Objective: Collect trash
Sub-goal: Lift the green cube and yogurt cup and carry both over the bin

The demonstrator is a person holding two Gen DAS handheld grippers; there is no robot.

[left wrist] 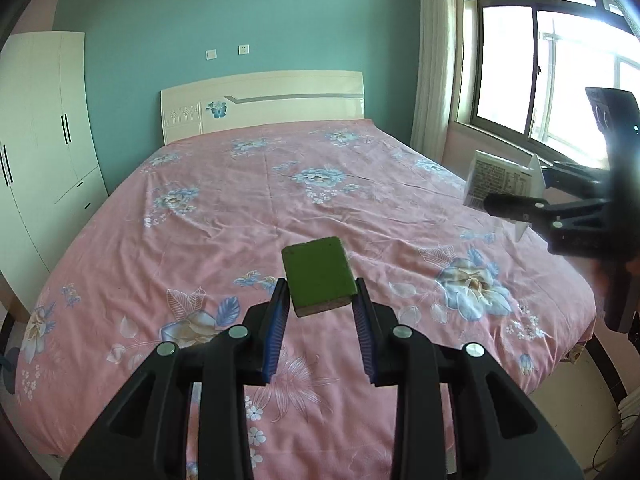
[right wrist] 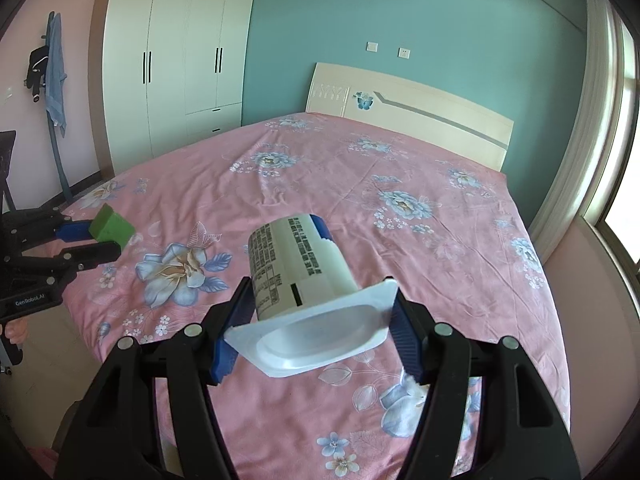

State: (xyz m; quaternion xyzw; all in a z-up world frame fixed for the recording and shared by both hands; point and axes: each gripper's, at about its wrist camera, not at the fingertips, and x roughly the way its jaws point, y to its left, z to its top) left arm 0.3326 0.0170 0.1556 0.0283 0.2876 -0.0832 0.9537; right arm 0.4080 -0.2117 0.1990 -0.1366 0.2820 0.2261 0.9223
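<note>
My left gripper (left wrist: pixel 320 294) is shut on a green sponge block (left wrist: pixel 318 276) and holds it in the air above the pink floral bed (left wrist: pixel 224 216). The same block (right wrist: pixel 111 229) shows at the left of the right wrist view, between the left gripper's (right wrist: pixel 110 238) blue pads. A white plastic cup (right wrist: pixel 300 276) with printed text lies sideways in my right gripper (right wrist: pixel 320 300), its wide rim toward the camera; the jaws are shut on it. In the left wrist view that cup (left wrist: pixel 500 180) sits at the far right in the right gripper (left wrist: pixel 510 196).
A cream headboard (left wrist: pixel 264 100) stands against the teal wall. A white wardrobe (right wrist: pixel 176 60) fills the left side. The window (left wrist: pixel 540 68) with a curtain is on the right. Clothes hang on a rack (right wrist: pixel 52 68). Bare floor shows past the bed's corner (right wrist: pixel 60 340).
</note>
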